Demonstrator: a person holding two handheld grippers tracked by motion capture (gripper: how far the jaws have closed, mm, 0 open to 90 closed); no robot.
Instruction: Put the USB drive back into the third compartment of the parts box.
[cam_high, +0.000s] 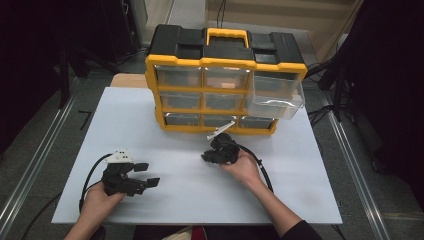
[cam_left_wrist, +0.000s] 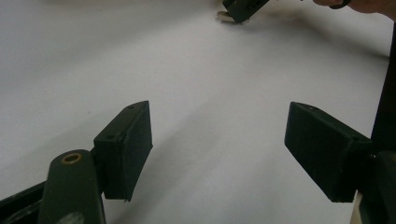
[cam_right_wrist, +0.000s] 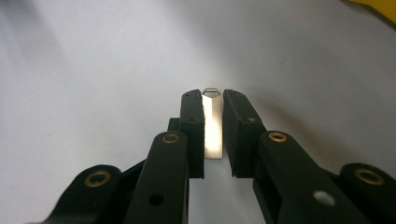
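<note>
At the near edge of the desk (cam_high: 165, 205), a smooth matte white board, the person's left hand (cam_high: 97, 197) is gripping the left gripper (cam_high: 145, 175), a blocky black plastic tool with a grey three-cornered plate on top and a black cable looping back toward the wrist. Its jaws are standing wide apart, with flat rectangular black pads hovering low over bare board.

A little farther in and to the right, the right hand (cam_high: 243, 167) is holding the right gripper (cam_high: 209, 157), whose black jaws, studded with brass-coloured rivets, are clamping a small flat metal piece (cam_right_wrist: 212, 122). The piece is thin, bright and shiny, with a narrow body ending in a small loop or ring at its far tip, and it is sitting upright between the pads just above the desk.

Beyond both grippers, a yellow and black plastic organizer (cam_high: 225, 80) is standing at the far side of the desk, with a yellow carry handle on its black lid and three rows of clear drawers. The top right drawer (cam_high: 277, 95) is hanging pulled out and tilting forward.

Around the desk, grey floor, metal rails and dark cables are showing, with dim black surroundings on both sides.
</note>
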